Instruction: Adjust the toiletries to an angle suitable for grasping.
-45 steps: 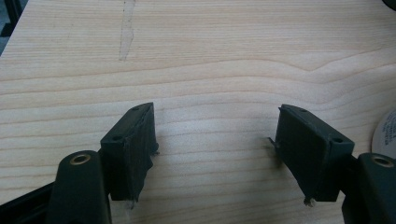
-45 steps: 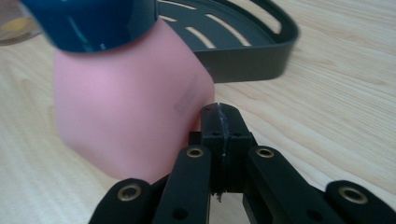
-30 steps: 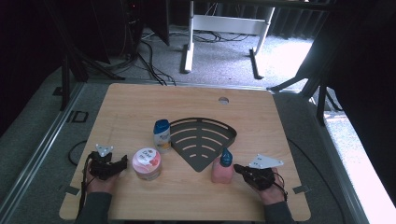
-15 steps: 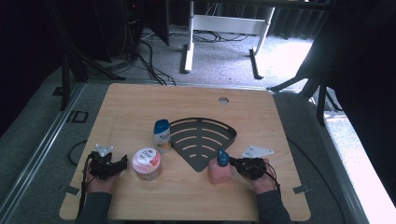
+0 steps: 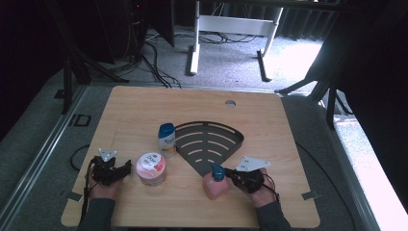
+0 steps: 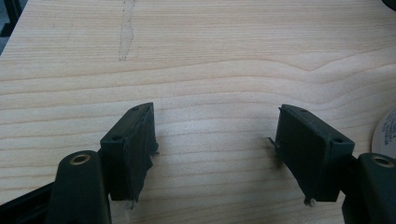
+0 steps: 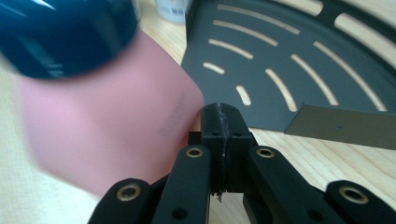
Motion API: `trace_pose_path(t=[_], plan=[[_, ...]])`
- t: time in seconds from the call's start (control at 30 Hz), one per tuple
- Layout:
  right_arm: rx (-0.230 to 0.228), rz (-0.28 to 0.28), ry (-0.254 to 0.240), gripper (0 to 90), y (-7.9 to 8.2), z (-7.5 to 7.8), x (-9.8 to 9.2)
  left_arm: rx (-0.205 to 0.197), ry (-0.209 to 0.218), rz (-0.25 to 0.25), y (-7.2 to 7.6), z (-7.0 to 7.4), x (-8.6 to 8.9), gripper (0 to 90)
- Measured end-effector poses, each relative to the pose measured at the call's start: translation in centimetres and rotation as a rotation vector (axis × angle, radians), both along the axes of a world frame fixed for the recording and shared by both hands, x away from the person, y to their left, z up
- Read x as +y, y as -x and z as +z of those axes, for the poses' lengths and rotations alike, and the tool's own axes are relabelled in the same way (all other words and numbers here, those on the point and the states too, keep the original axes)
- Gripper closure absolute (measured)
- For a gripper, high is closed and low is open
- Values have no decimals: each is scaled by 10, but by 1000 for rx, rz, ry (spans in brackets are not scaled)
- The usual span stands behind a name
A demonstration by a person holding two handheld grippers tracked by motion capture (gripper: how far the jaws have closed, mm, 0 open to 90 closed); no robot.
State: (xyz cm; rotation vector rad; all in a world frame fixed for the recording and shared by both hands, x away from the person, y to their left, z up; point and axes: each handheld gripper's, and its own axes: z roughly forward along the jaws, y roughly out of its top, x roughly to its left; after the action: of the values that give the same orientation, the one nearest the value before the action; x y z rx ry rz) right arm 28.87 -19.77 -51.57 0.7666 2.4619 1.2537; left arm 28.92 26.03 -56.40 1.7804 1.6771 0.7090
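While the right gripper (image 5: 230,174) lies low near the table's (image 5: 144,110) front edge in the high view, its jaws are pressed together with nothing between them, and their tip sits against the side of the pink bottle (image 5: 214,185). That bottle, with a dark blue cap (image 5: 216,170), stands upright just in front of the tip. Beyond the gripper lies the black fan-shaped rack (image 5: 209,144), its pointed corner near the bottle. The left gripper (image 5: 126,168) rests well apart on the other side, jaws spread and holding nothing; a round pink jar (image 5: 151,168) stands just ahead of its tips, and a small bottle (image 5: 167,139) with a blue cap stands farther off, beside the rack's edge.

From the left gripper view, the two jaws stand wide apart over bare wood, nothing between them, and the jar's rim (image 6: 385,135) shows just off one jaw.

From the right gripper view, the jaws (image 7: 223,122) meet flat with no gap. The pink bottle (image 7: 107,135) is close beside them, touching the tip, its cap (image 7: 60,35) above, and the rack (image 7: 280,65) lies just ahead.
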Motion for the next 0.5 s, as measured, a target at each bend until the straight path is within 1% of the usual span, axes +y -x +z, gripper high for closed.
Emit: trace_pose_path(t=[0.07, 0.13, 0.3, 0.37, 0.4, 0.5], plan=[[-9, 0, -15, 899, 10, 6, -5, 0, 0, 0, 0, 0, 0, 295], [-18, 6, -17, 899, 21, 9, -10, 0, 0, 0, 0, 0, 0, 295], [-2, 22, -25, 899, 44, 7, -18, -1, -1, 0, 0, 0, 0, 295], [14, 34, -14, 898, 51, 4, -17, 0, 0, 0, 0, 0, 0, 295], [7, 34, -13, 898, 51, 3, -17, 0, -1, -1, 0, 0, 0, 295], [17, 37, -31, 899, 49, 2, -19, 0, 0, 0, 0, 0, 0, 295]])
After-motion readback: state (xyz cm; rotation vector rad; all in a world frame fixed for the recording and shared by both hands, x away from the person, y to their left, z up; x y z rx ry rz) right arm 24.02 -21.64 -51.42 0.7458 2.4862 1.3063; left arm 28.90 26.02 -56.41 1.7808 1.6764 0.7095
